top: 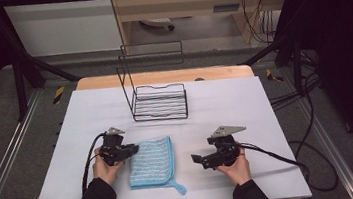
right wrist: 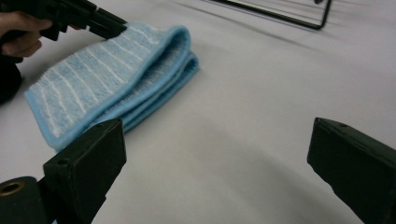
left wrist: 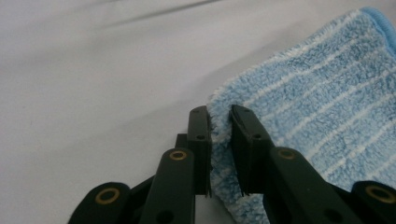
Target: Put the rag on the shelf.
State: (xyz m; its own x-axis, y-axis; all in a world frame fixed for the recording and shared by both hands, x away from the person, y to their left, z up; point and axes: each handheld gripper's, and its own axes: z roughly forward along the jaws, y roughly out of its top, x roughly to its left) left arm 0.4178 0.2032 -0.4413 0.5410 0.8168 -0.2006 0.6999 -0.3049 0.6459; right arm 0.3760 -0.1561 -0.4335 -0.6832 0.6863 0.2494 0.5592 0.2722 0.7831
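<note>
The folded blue cloth (top: 152,161) is lying at lower centre of the high view on the counter (top: 246,106). The left gripper (left wrist: 220,122) is pinching its corner edge; the bite is shallow, so the layers are likely slipping or unfolding on lifting. The right gripper (top: 197,158) is waiting spread apart, holding nothing.

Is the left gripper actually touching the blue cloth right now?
Touching. In the left gripper view, both jaws of the left gripper press on the edge of the blue cloth, with its pile squeezed between them.
</note>
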